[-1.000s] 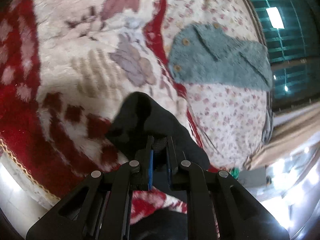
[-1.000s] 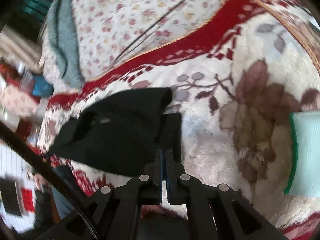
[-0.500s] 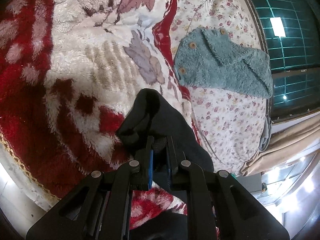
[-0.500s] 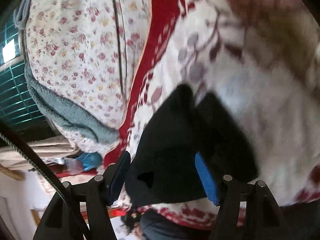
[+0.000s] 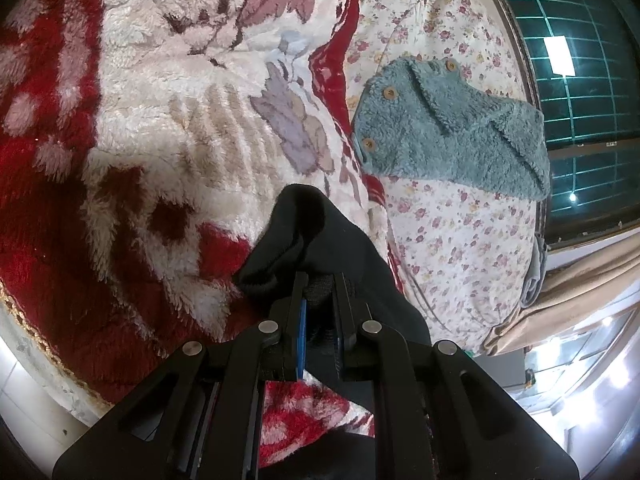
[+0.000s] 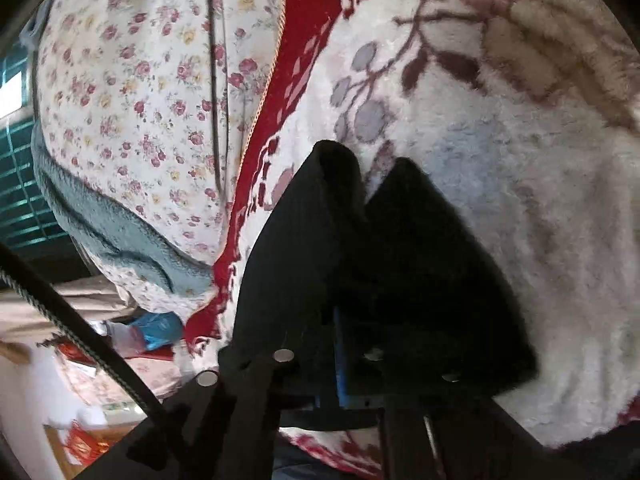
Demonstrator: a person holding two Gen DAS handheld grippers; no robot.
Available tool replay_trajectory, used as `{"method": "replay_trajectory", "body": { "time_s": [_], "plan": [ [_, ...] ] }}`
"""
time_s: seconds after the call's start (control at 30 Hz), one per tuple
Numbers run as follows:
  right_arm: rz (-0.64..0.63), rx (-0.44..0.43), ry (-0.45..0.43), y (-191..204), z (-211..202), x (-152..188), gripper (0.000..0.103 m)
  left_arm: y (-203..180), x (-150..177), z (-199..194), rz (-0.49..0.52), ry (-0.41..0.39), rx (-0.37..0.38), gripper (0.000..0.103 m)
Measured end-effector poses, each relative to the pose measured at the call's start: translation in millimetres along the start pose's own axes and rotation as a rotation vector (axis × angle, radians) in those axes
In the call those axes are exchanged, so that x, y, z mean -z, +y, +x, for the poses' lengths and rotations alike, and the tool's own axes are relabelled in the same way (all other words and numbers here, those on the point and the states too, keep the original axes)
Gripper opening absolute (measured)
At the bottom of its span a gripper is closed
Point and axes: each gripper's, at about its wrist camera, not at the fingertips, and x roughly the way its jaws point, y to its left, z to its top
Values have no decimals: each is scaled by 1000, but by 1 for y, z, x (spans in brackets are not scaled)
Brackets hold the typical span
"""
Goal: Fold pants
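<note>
Nearest in the left wrist view, the left gripper point(image 5: 320, 300) has its 2 black fingers pinched tight on a fold of the black fabric pants point(image 5: 320, 236), which bunch up just ahead of the fingertips. In the right wrist view the right gripper point(image 6: 344, 344) is clamped shut on the same pants point(image 6: 380, 248), whose cloth drapes over the fingers and rises in 2 dark peaks. The pants lie on a plush red and cream floral blanket point(image 5: 168, 128). Farther off, a white quilt printed with small pink roses point(image 5: 460, 240) borders the blanket, and a teal fleece garment with wooden buttons point(image 5: 452, 136) rests on that quilt. Beyond is a green-gridded window point(image 5: 576, 60).
</note>
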Motion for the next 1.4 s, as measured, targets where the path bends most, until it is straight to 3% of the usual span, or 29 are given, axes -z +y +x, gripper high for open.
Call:
{"method": "replay_trajectory", "body": {
  "time_s": [0.27,0.57,0.67,0.7,0.77,0.8,0.83,1.0,1.07,1.17,1.23,1.37,1.4],
  "plan": [
    [-92,7,-60,9,-43,19,4,-5,-4,0,9,-4,3,9],
    [-137,102,-88,-9,-68,37,2,-6,-5,1,13,3,-2,9],
    [-41,-3,-27,-21,-55,34,2,-6,-5,1,9,2,1,9],
    [20,-30,-27,-26,-51,33,6,-6,-5,1,11,2,2,9],
    [93,-53,-42,-31,-46,31,31,-4,-5,2,8,9,4,9],
    [106,-48,-56,-31,-44,31,49,-2,-5,2,4,13,7,9],
    [109,-35,-76,-29,-44,30,50,-1,-5,2,-1,16,9,9],
    [147,27,-60,-31,-34,18,50,0,-5,3,-3,18,14,9],
    [136,12,-39,-28,-29,12,50,-1,-6,3,1,19,12,9],
    [42,-17,-38,-13,-24,4,47,-1,-5,3,0,18,11,9],
    [-16,13,-54,-3,-22,2,45,-1,-5,3,2,17,10,9],
    [-15,85,-23,-5,-8,-1,29,-1,-6,3,0,18,11,9],
    [-18,95,-6,-5,-5,0,19,-1,-6,3,1,19,9,9]
  ]
}}
